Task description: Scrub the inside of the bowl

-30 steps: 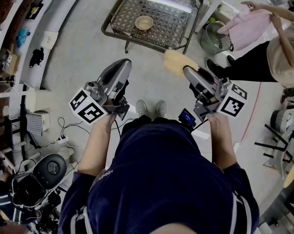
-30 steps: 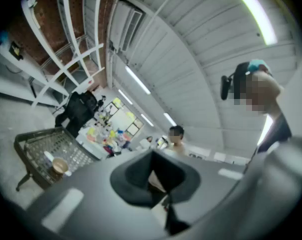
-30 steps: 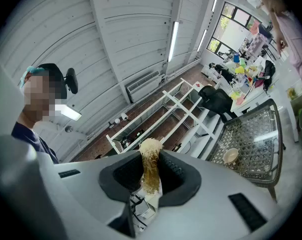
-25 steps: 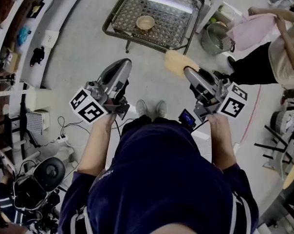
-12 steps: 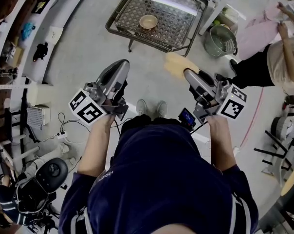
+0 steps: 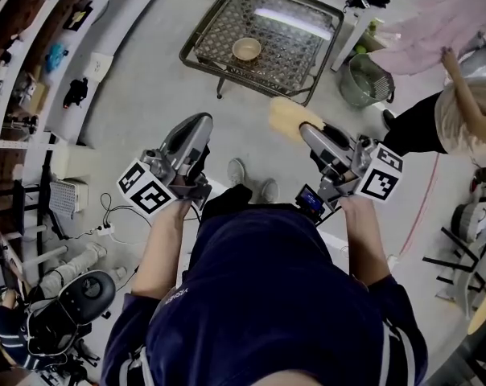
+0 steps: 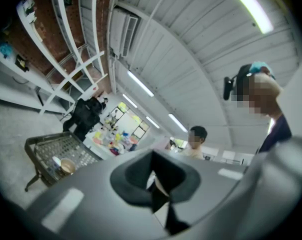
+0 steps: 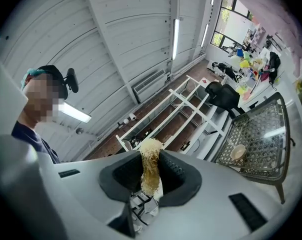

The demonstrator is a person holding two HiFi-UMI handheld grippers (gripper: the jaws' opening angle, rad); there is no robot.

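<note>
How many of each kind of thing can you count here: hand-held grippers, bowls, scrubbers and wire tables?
grippers: 2, the left gripper and the right gripper
bowl: 1
scrubber: 1
wire table: 1
Total: 5

Our left gripper (image 7: 152, 180) has its jaws pressed together, with nothing between them. Past it on the left we see a low table (image 7: 38, 151) with a lattice top. A small bowl (image 7: 67, 166) sits on the table toward its near edge. White shelves (image 7: 66, 49) climb a brick wall (image 7: 43, 54) at upper left. A person (image 7: 195, 143) stands far back, and a second person (image 7: 273, 126) fills the right edge.
</note>
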